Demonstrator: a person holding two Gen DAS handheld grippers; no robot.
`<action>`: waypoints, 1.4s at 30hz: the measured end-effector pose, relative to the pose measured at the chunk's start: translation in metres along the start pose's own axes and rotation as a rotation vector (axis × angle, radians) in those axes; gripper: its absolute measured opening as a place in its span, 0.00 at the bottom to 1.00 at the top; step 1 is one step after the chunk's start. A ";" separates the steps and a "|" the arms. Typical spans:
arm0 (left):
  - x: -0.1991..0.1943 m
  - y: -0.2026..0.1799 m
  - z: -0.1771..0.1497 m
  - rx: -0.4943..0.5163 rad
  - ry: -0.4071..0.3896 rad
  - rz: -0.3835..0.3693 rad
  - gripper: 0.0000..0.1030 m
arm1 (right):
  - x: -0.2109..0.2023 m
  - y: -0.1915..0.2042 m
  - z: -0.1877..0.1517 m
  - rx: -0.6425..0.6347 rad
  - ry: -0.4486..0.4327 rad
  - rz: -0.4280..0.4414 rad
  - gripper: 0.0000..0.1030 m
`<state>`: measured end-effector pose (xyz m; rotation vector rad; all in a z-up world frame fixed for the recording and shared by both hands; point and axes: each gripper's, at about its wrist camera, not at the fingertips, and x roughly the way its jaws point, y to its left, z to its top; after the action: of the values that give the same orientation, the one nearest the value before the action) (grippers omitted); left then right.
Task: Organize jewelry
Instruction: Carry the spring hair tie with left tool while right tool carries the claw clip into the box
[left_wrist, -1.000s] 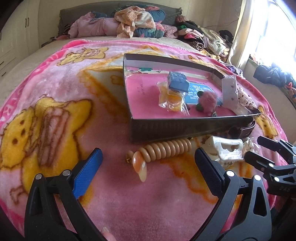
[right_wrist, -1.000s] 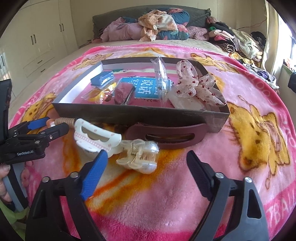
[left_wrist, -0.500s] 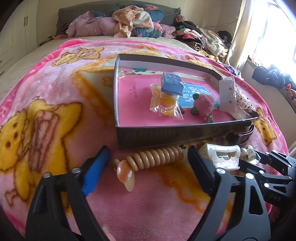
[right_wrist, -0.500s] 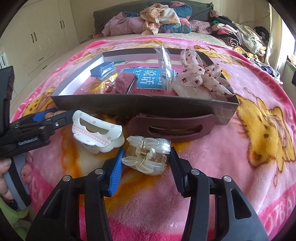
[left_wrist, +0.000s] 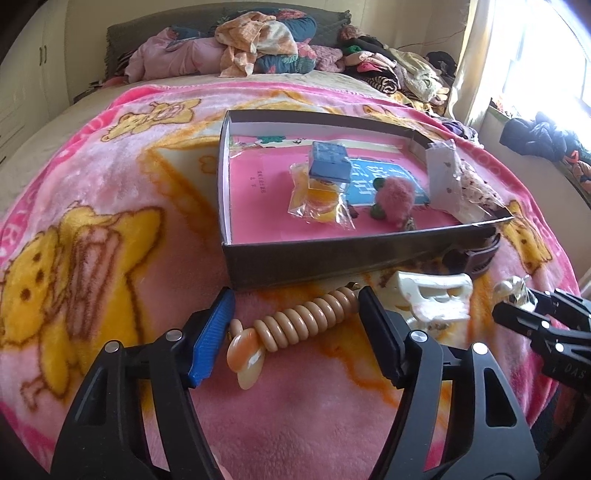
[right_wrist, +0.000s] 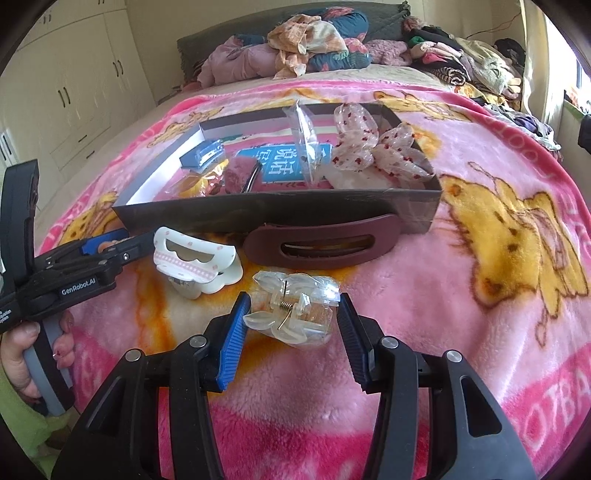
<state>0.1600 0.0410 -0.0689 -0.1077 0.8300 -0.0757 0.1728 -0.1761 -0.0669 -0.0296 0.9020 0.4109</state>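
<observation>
A dark shallow box (left_wrist: 295, 260) (right_wrist: 258, 214) sits on the pink blanket and holds small jewelry items. My left gripper (left_wrist: 295, 314) is open with its fingers either side of a tan ribbed hair clip (left_wrist: 295, 325) lying in front of the box. My right gripper (right_wrist: 291, 317) is closed in on a clear claw clip (right_wrist: 295, 314), its pads at or nearly at the clip's sides. A white claw clip (right_wrist: 195, 262) (left_wrist: 432, 295) and a maroon hair clip (right_wrist: 321, 247) lie between the grippers and the box.
The box holds a blue case (left_wrist: 328, 162), a plastic bag with orange pieces (left_wrist: 317, 199), a pink pompom (left_wrist: 395, 195) and a spotted bow (right_wrist: 369, 147). Piled clothes (right_wrist: 314, 48) lie at the bed's far end. Cabinets (right_wrist: 74, 85) stand at left.
Both grippers moved forward and down and narrowed. The left now straddles the tan clip; the right has come in around the clear claw clip.
</observation>
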 end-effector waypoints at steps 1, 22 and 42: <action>-0.003 0.000 0.000 0.001 -0.003 -0.003 0.58 | -0.003 -0.001 0.000 0.003 -0.004 0.002 0.45; -0.043 -0.027 0.022 0.047 -0.085 -0.062 0.57 | -0.032 -0.018 0.007 0.057 -0.070 0.000 0.45; -0.010 -0.052 0.056 0.066 -0.099 -0.096 0.57 | -0.029 -0.040 0.045 0.037 -0.097 -0.052 0.45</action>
<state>0.1929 -0.0060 -0.0175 -0.0880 0.7231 -0.1867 0.2057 -0.2134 -0.0225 0.0008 0.8117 0.3443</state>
